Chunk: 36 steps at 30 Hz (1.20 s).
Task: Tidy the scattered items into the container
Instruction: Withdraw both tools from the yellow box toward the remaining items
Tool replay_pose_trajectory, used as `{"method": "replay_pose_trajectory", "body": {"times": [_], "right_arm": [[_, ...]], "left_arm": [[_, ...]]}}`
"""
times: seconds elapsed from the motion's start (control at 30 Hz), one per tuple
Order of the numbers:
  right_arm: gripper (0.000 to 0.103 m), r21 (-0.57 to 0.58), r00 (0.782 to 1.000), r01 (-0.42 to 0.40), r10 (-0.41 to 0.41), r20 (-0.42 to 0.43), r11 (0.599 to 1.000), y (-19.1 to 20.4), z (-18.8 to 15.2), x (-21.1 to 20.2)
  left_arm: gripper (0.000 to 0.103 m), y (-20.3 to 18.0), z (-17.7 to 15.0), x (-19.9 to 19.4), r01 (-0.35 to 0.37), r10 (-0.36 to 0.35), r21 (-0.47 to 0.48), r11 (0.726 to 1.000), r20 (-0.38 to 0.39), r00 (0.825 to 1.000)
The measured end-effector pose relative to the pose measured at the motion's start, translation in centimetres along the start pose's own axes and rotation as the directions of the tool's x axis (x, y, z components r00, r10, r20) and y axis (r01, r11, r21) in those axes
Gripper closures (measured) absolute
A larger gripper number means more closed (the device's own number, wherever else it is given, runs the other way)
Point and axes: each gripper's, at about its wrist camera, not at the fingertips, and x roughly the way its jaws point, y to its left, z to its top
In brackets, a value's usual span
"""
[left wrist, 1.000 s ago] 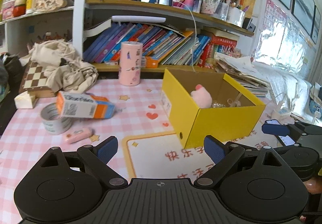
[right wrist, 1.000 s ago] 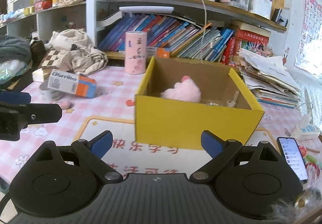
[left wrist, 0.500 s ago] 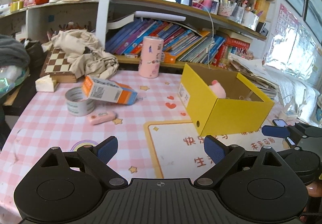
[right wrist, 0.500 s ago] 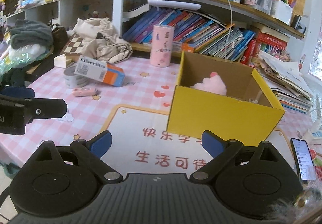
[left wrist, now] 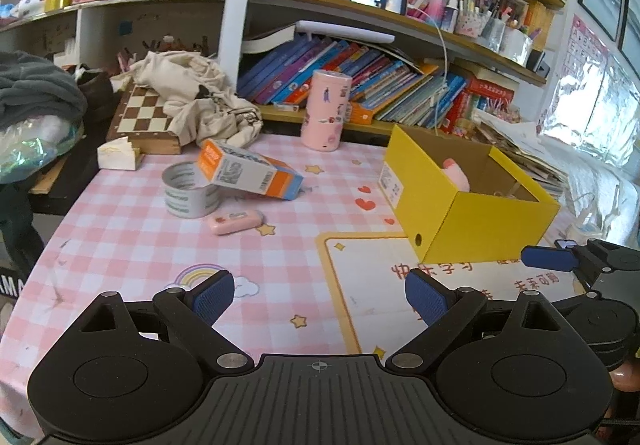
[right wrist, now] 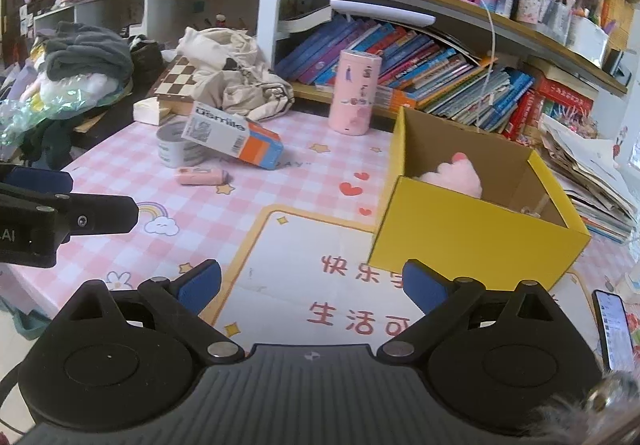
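A yellow cardboard box (left wrist: 460,213) (right wrist: 472,233) stands open on the pink checked tablecloth, with a pink plush toy (right wrist: 456,175) inside. To its left lie an orange and white carton (left wrist: 250,175) (right wrist: 234,139) leaning on a roll of tape (left wrist: 188,191) (right wrist: 176,149), and a small pink case (left wrist: 236,221) (right wrist: 202,177). A pink cylinder (left wrist: 326,111) (right wrist: 354,93) stands upright at the back. My left gripper (left wrist: 320,295) and my right gripper (right wrist: 312,283) hover over the table's near part, both open and empty, well short of the items.
A chessboard (left wrist: 146,119) with crumpled cloth (left wrist: 200,97) sits at the back left. Bookshelves (left wrist: 360,85) line the far edge. A phone (right wrist: 614,329) lies at the right front. Paper stacks (right wrist: 592,173) stand right of the box. A printed mat (right wrist: 320,285) covers the near table.
Both grippers have drawn back from the box and swung left, so the box looks smaller and the carton, tape and pink case have come further into view. Jaws unchanged.
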Motion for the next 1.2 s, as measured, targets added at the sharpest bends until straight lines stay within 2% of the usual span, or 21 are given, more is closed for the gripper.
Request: {"method": "replay_pose_trajectory", "body": {"times": [0.2, 0.4, 0.77, 1.2], "right_arm": [[0.005, -0.005, 1.0, -0.023, 0.023, -0.01, 1.0, 1.0, 0.2, 0.3], [0.004, -0.018, 0.996, -0.069, 0.068, -0.055, 0.997, 2.1, 0.5, 1.0], [0.003, -0.063, 0.993, -0.107, 0.105, -0.047, 0.992, 3.7, 1.5, 1.8], [0.003, -0.084, 0.986, -0.158, 0.151, -0.076, 0.984, 3.9, 2.4, 4.5]], "left_arm": [[0.008, 1.1, -0.4, -0.3, -0.013, 0.013, -0.013, 1.0, -0.018, 1.0], [0.008, 2.1, -0.7, -0.7, -0.028, 0.027, -0.037, 0.999, -0.034, 0.999], [0.008, 3.5, -0.8, -1.2, -0.074, 0.072, -0.07, 0.995, -0.031, 0.997], [0.008, 4.3, -0.3, 0.7, -0.11, 0.105, -0.091, 0.99, -0.061, 0.993]]}}
